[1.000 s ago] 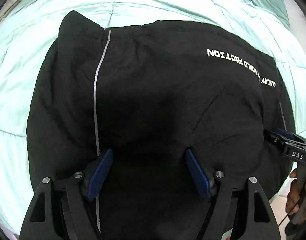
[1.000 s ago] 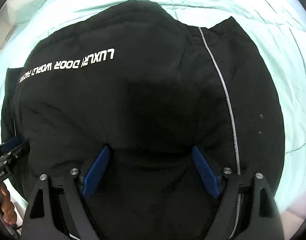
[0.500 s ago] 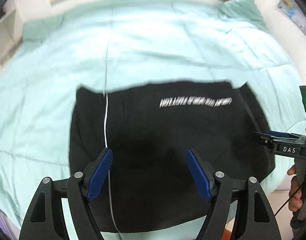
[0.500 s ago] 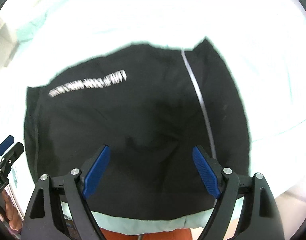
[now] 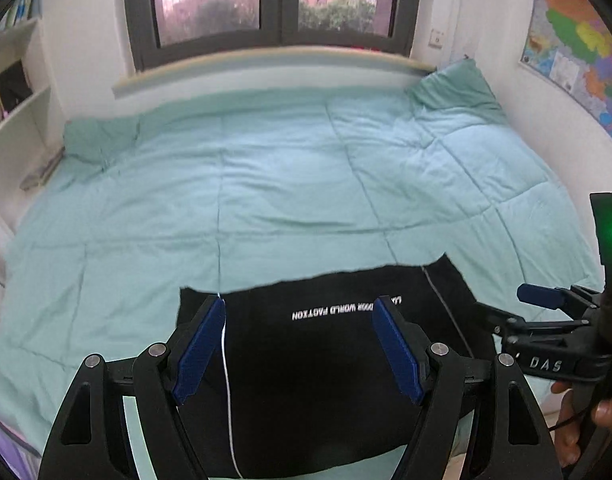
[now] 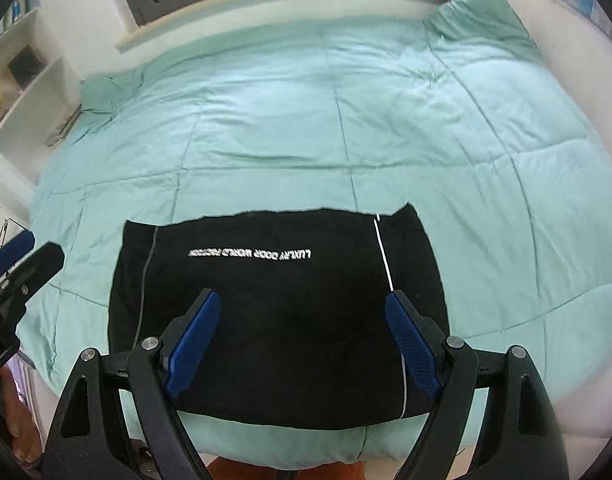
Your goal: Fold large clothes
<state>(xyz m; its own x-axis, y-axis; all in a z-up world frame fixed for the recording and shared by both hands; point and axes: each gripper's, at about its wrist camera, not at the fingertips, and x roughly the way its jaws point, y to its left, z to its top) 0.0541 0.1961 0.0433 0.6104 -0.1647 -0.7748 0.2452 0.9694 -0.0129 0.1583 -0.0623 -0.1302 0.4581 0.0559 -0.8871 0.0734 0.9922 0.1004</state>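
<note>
Two handheld grippers hover above a black folded garment with white lettering (image 5: 313, 380) that lies flat at the near edge of a bed covered by a pale mint-green quilted duvet (image 5: 266, 184). Seen from the left wrist camera, the left gripper (image 5: 298, 350) has its blue-padded fingers (image 5: 198, 350) spread wide and released, gripping nothing, with the dark cloth visible between them. At the right side of that view the right gripper (image 5: 543, 298), marked "DAS" on its black body, is held by a hand (image 5: 585, 424) near the garment's right edge; a green light glows on the device above it.

From the right wrist camera, the right gripper (image 6: 302, 340) likewise shows its blue fingers (image 6: 411, 344) parted and empty over the garment (image 6: 274, 320). The left gripper (image 6: 10, 256) enters at the left edge of that view, beside the garment's left side and apart from it.

A line of white lettering (image 6: 250, 254) runs across the garment's far half, reading upside down to both cameras. One bright white stripe (image 6: 387, 276) and one dimmer grey stripe (image 6: 146, 264) run from its far edge toward the near edge, close to either side. The garment's far edge is slightly ragged, rising to a small peak at one corner.

At the bed's far corners sit rumpled green pillows (image 5: 453, 88). Beyond them are a dark-framed window (image 5: 270, 4), white shelving (image 5: 18, 92) along the left wall, and a colourful wall map (image 5: 577, 44) on the right.
</note>
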